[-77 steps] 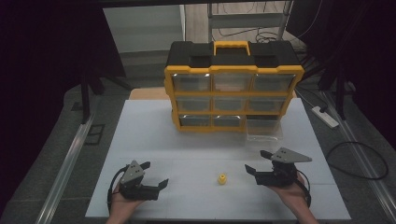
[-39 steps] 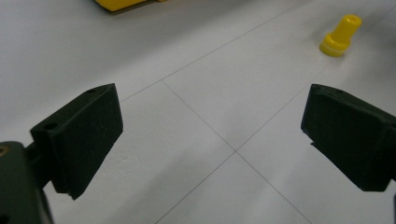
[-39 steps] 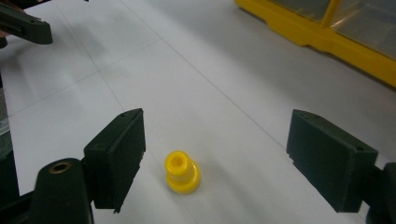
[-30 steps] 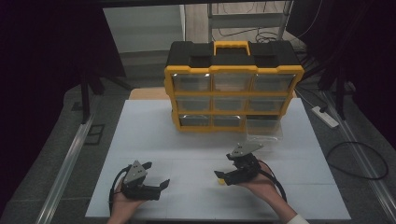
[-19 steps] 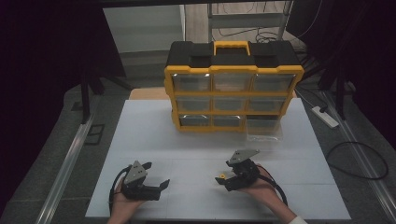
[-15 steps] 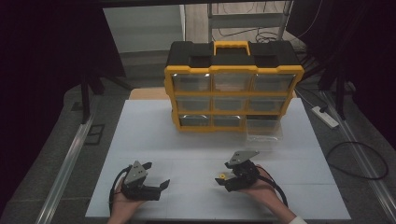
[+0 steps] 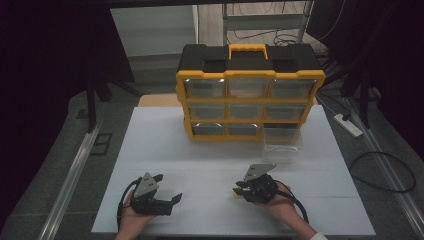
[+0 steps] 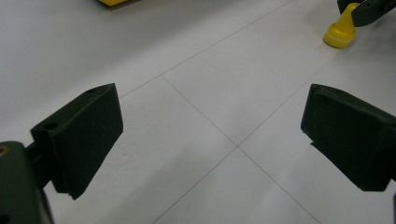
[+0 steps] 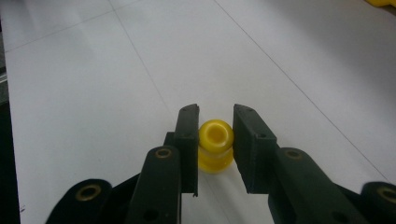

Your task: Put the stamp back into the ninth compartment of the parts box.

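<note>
At the table's (image 7: 165,145) six o'clock edge, the right gripper (image 9: 215,122), its jaws having just closed, clamps a yellow spool (image 9: 215,145); the left gripper (image 8: 212,119), toward eight o'clock, gapes wide.

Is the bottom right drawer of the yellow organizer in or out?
Out: the clear drawer lies on the table before the organizer, leaving its slot vacant.

Small yellow plastic piece (image 9: 215,144), spool-like: round rim on top with hollow centre, narrower waist, wider flared base (image 8: 341,34). Stood upright on white table. Pinched right between jaws of right gripper (image 9: 215,140), both pads pressed against its upper rim, near pad tips. Base seen just below pads. In high view spotted as yellow speck (image 7: 235,193) at claw tip.
</note>
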